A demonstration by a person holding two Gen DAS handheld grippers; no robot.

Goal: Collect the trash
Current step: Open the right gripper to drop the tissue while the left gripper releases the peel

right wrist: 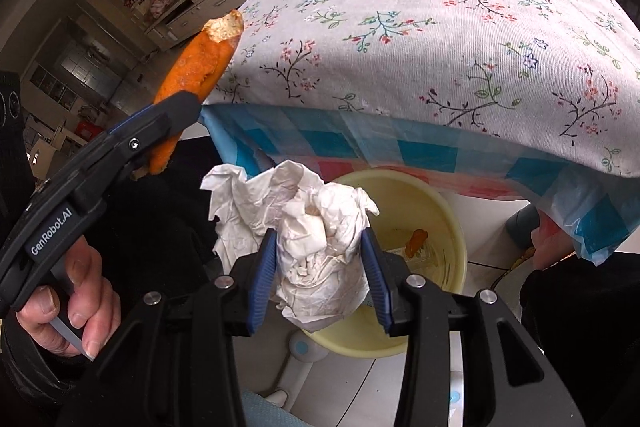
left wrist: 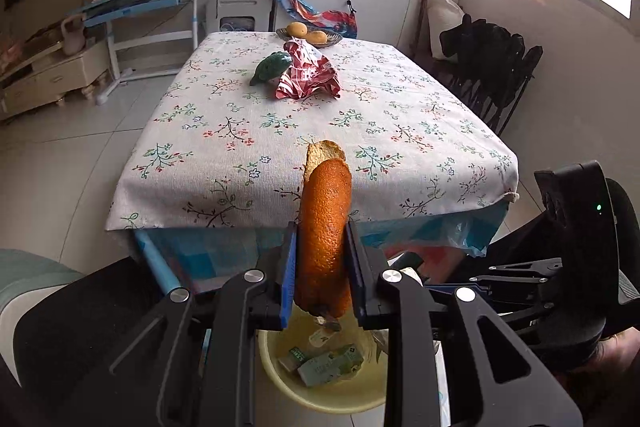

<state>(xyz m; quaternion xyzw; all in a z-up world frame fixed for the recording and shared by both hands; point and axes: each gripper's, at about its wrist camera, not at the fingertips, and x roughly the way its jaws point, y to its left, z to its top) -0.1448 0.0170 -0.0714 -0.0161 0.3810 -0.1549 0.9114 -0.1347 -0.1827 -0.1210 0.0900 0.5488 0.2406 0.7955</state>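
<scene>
Both my grippers are loaded, and the bin sits right under them.

My left gripper is clamped on a long strip of orange peel, whose long axis runs forward along my fingers and out past the tips toward the table. The yellow bin lies directly below and slightly behind those tips, so I judge the peel would fall inside if I let go. My right gripper is squeezed around a crumpled wad of tissue, and the bin's rim shows just beyond and beneath it, at the near edge of the table. Both hands seem about equally close to the bin. A red wrapper and a green packet remain far up the table.
</scene>
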